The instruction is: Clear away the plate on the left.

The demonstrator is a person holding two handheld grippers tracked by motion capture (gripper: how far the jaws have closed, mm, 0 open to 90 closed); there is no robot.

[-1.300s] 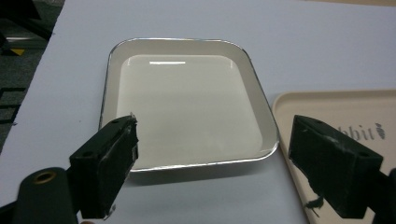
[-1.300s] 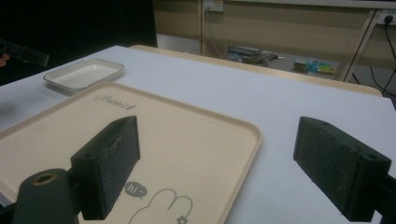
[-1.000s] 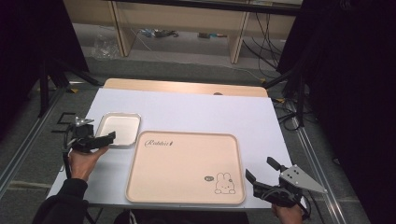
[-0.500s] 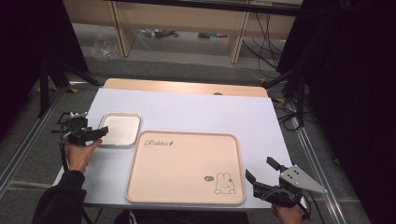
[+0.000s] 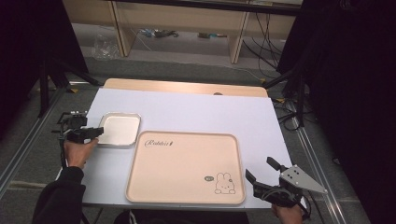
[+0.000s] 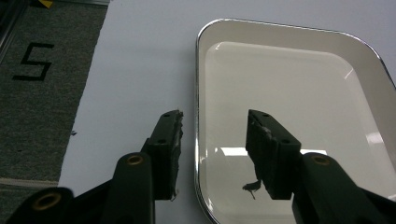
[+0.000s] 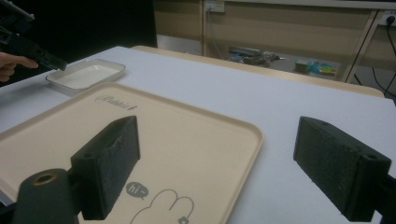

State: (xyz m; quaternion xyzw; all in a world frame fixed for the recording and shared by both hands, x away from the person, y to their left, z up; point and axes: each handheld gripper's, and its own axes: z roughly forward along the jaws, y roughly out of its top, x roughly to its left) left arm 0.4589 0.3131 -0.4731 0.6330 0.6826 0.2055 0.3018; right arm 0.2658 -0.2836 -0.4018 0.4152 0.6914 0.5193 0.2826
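Now my left gripper [image 6: 212, 140] straddles near rim of small white metal-edged rectangular dish [image 5: 119, 129], jaws apart, lined up for rim pinch; right gripper [image 7: 224, 168] wide open, idling by beige rabbit-print tray [image 5: 187, 168] on white surface [image 5: 196, 109].

Your far half of the bench [image 5: 201, 105] lies bare, while the big tray [image 5: 184, 168] and small dish [image 5: 119, 129] crowd the near side.

One large beige tray [image 5: 187, 168], one small white tray [image 5: 120, 129], two claws: left [image 5: 95, 132], right [image 5: 261, 170]
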